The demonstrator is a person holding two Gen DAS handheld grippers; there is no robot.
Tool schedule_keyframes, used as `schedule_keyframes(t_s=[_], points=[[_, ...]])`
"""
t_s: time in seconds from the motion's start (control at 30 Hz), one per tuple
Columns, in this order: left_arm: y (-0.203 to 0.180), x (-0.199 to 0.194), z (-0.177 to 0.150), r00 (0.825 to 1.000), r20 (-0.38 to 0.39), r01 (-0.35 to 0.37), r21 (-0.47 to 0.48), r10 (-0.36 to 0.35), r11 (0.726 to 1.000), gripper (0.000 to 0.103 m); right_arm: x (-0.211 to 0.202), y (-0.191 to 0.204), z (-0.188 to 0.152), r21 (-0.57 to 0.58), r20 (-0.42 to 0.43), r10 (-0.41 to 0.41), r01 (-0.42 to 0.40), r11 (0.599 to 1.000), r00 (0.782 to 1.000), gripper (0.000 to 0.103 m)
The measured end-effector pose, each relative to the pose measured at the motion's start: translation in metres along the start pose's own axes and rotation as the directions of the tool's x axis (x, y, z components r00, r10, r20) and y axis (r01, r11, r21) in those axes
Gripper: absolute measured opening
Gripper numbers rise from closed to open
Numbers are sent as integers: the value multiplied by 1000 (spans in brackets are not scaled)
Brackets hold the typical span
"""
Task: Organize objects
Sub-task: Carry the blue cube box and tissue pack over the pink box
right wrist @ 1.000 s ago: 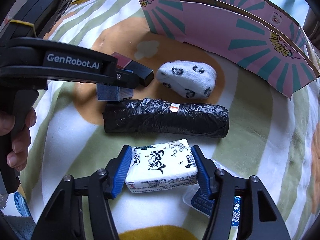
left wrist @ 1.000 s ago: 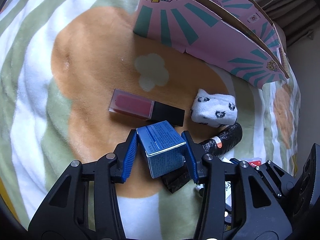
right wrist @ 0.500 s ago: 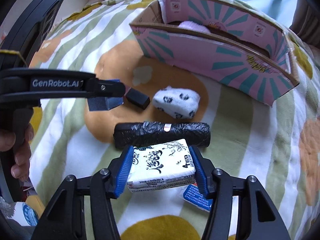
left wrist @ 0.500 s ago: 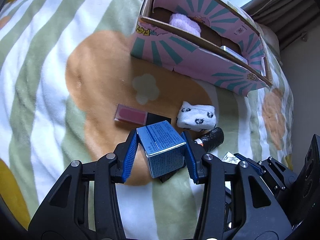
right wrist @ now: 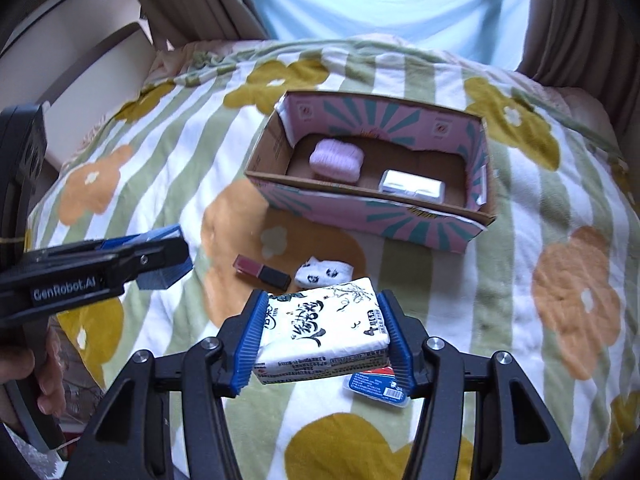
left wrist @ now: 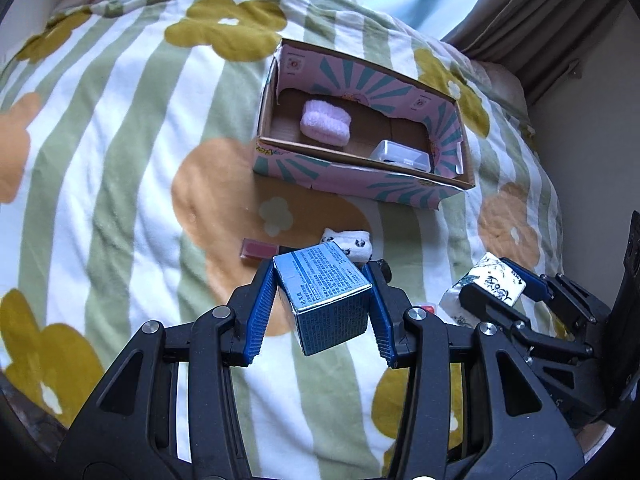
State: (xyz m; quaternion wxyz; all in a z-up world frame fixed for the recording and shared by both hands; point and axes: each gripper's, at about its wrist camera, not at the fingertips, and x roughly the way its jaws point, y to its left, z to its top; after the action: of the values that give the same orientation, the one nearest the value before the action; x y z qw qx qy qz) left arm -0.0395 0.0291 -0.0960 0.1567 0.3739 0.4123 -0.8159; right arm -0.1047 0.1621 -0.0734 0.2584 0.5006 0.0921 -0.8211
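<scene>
Both views are lit by soft daylight from a pale window at the top, slightly overexposed. Shadows are faint. Strong fisheye curvature and dark corner vignetting are noted. Mild blur is seen on the striped blanket.

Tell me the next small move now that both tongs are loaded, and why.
Probably carry the blue carton forward over the pink box and lower it into the bare floor between the pink roll and clear case; both loads hang clear of the blanket.

Both grippers: black skeletal frames with silver screws, 2 blue ribbed pads each. Left gripper side reads "GenRobot.AI" in white lettering.
</scene>
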Motion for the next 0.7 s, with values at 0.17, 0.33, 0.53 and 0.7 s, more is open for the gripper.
schedule_keyframes(t_s=[0.17, 0.33, 0.53, 0.7], points=[[-14, -34, -2, 1000, 27, -7, 27, 7, 1000, 41, -37, -5, 3, 57, 20, -44, 43, 997, 999, 51], [-26, -58, -9, 999, 41, -9, 47, 7, 999, 41, -59, -12, -2, 106, 23, -94, 92, 990, 995, 51], [-37, -62, -18, 999, 41, -14, 75, 11, 997, 41, -68, -18, -5, 130, 24, -115, 111, 985, 993, 51], [-48, -66, -18, 999, 43, -21, 119, 16, 993, 41, -73, -19, -2, 140, 35, -118, 112, 984, 992, 51]])
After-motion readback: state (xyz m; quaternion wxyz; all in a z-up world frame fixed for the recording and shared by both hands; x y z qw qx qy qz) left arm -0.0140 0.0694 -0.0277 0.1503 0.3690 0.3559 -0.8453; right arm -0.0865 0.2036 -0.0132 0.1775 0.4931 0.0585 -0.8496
